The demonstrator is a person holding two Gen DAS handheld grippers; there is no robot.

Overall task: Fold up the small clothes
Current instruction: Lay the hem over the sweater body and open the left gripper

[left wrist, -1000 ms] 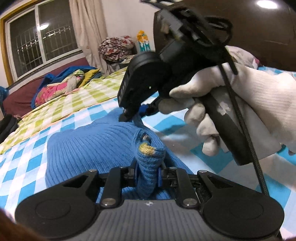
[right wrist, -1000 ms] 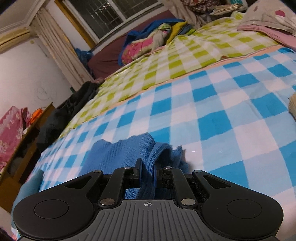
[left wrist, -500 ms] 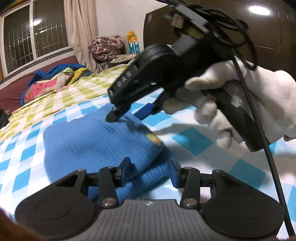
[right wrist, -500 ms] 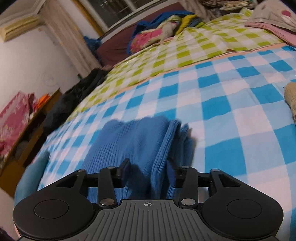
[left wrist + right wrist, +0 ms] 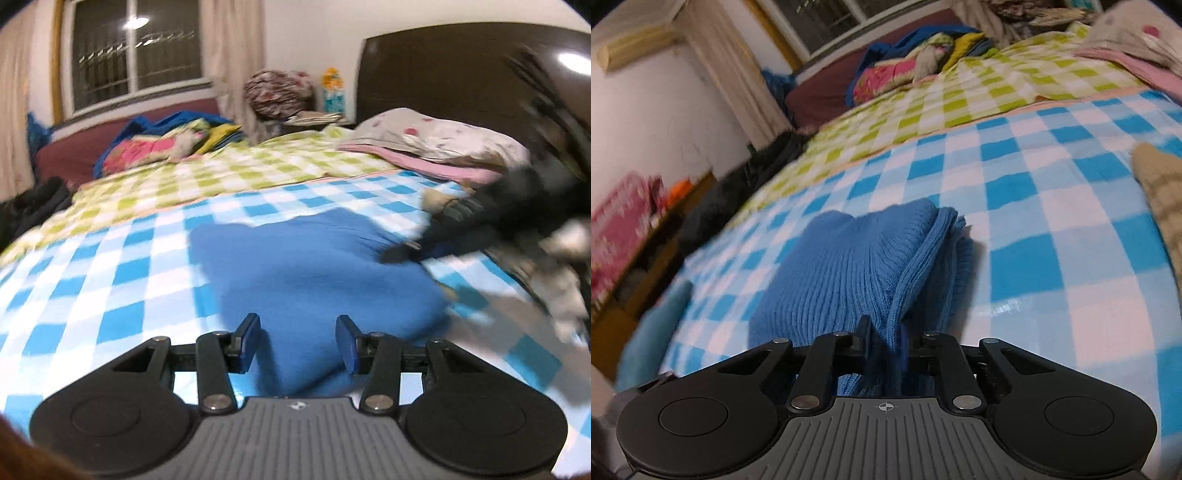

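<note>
A blue ribbed knit garment (image 5: 317, 273) lies folded on the blue-and-white checked bedsheet (image 5: 110, 295). My left gripper (image 5: 298, 341) is open just above its near edge, with the fabric between and below the blue pads and not pinched. In the right wrist view the same garment (image 5: 857, 266) shows stacked layers, and my right gripper (image 5: 884, 338) is shut on its near fold. The right gripper also appears blurred at the right of the left wrist view (image 5: 410, 247), at the garment's right edge.
A green checked blanket (image 5: 229, 173) covers the far half of the bed. Pillows (image 5: 436, 136) lie by the dark headboard (image 5: 443, 66). Bright bedding (image 5: 162, 144) is piled at the far left. A beige knit item (image 5: 1163, 192) lies to the right. Dark clothes (image 5: 713, 206) hang off the bed's left edge.
My left gripper let go of the blue fold, opened wide and drew back. My right gripper opened, then shut again on the garment's layered edge. The garment now lies flatter.
</note>
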